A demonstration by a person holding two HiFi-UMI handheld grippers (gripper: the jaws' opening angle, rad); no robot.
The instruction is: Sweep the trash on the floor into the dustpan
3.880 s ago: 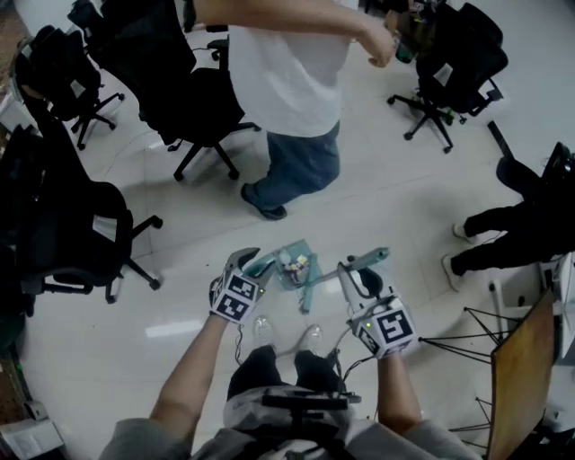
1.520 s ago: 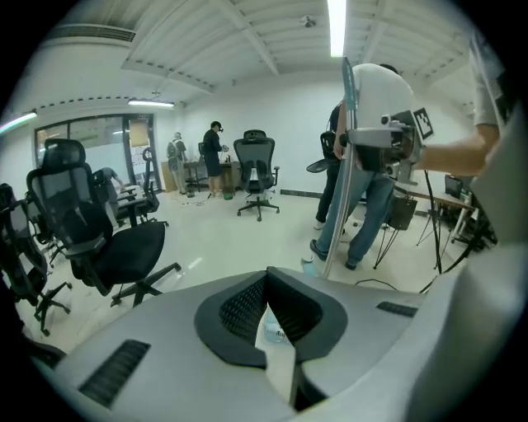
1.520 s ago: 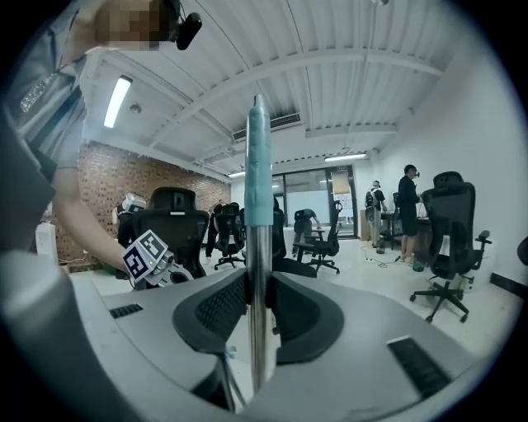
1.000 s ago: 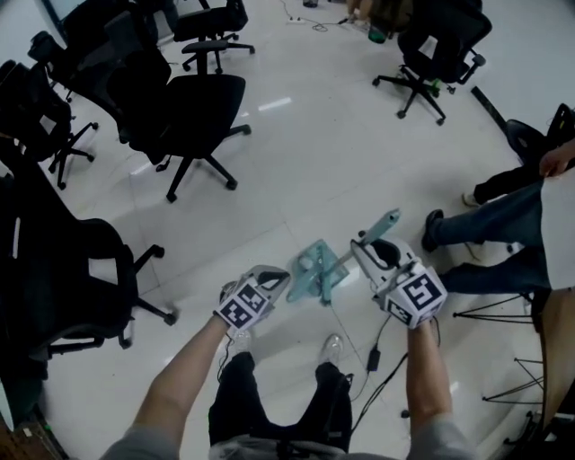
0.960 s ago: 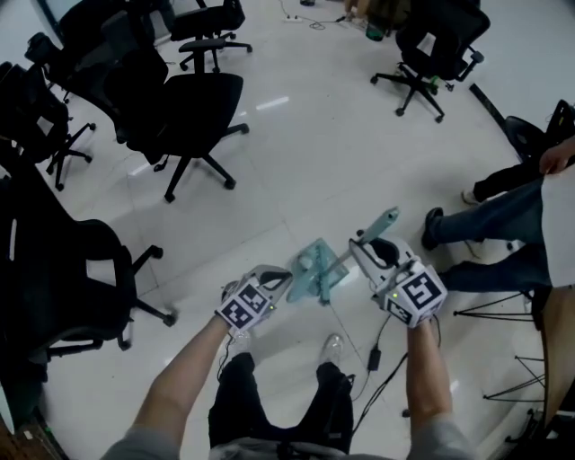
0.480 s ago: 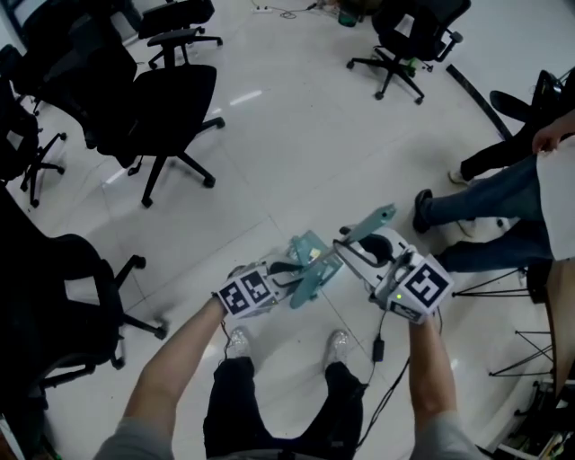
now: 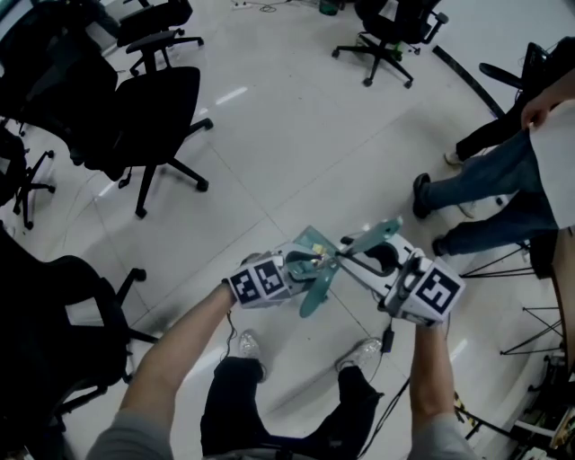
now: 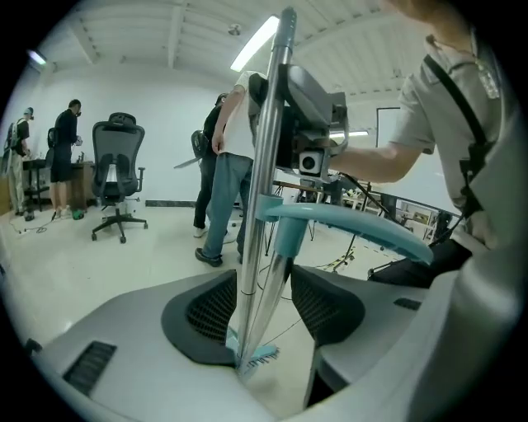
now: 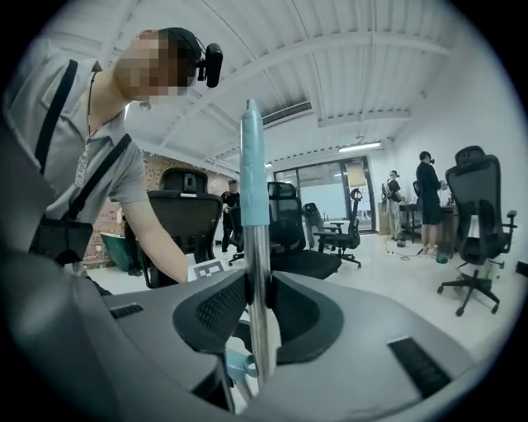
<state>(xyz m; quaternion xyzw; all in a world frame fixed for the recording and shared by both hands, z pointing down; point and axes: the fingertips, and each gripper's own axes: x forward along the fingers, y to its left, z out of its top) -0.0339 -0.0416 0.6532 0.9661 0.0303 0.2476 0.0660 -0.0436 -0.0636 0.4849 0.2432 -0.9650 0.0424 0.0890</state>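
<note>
My right gripper [image 9: 257, 301] is shut on the broom's silver pole [image 9: 255, 247], which has a teal grip on top. In the head view it [image 7: 358, 258] holds the pole [image 7: 377, 232] tilted over the teal dustpan [image 7: 310, 247]. My left gripper [image 8: 262, 305] has just been opening. The silver pole [image 8: 266, 165] and the dustpan's curved teal handle [image 8: 346, 227] stand between its open jaws. Teal bristles [image 8: 261, 356] show below. In the head view the left gripper [image 7: 301, 267] sits against the dustpan. I cannot make out any trash.
Black office chairs stand at the upper left [image 7: 153, 108], the far top [image 7: 386, 27] and the left edge [image 7: 54, 323]. A person's legs in jeans [image 7: 485, 180] are close on the right. A cable [image 7: 388, 341] trails on the white floor by my feet.
The left gripper's jaws have opened around the dustpan handle and its wrist has rolled. Both grippers have drawn closer together with the broom and dustpan between them. The head camera has swung.
</note>
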